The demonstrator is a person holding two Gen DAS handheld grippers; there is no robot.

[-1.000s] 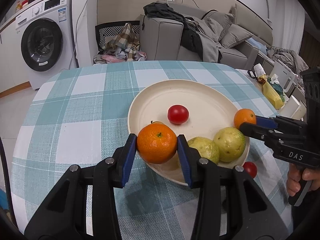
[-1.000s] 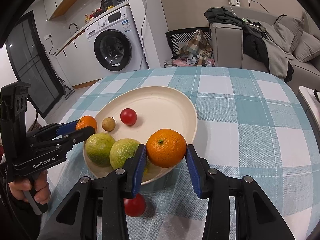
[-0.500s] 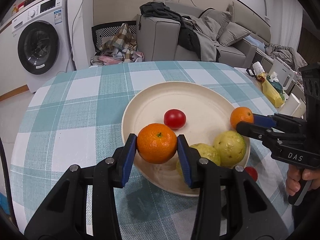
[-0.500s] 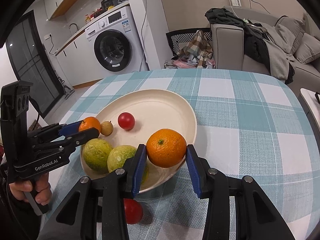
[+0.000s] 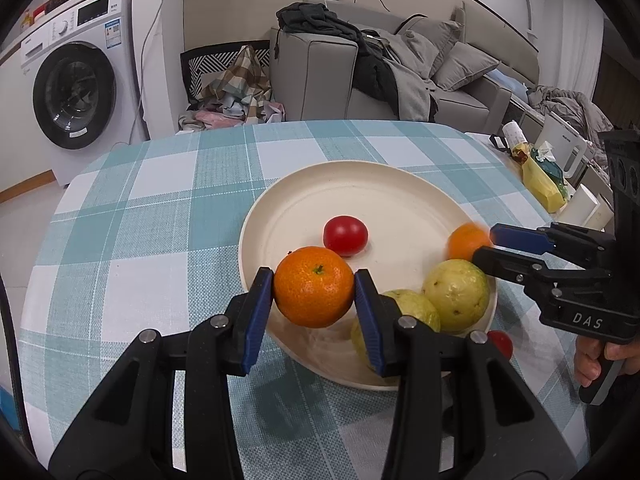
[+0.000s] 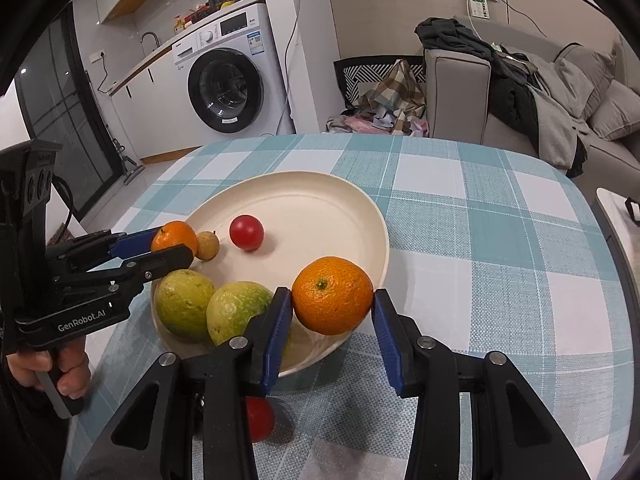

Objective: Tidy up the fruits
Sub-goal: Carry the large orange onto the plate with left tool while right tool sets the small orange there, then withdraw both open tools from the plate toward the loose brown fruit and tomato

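A cream plate (image 5: 400, 196) (image 6: 320, 192) sits on the checked table. It holds a red tomato (image 5: 345, 235) (image 6: 246, 232), two green guavas (image 5: 456, 294) (image 6: 184, 304) and a small brown fruit (image 6: 207, 245). My left gripper (image 5: 314, 292) (image 6: 172, 244) is shut on an orange (image 5: 314, 286) over the plate's near-left rim. My right gripper (image 6: 332, 302) (image 5: 486, 244) is shut on another orange (image 6: 332, 300) (image 5: 466, 240) over the plate's right rim. A second red tomato (image 6: 258, 420) (image 5: 500, 344) lies on the cloth beside the plate.
The round table (image 5: 140, 240) has a teal and white checked cloth. A side surface at the right holds a yellow bag (image 5: 542, 184) and white boxes. A washing machine (image 6: 228, 88), a chair with laundry and a grey sofa (image 5: 400, 76) stand behind.
Both grippers have moved inward over the plate with their oranges. The left wrist view has shifted left, so the plate sits further right in it.
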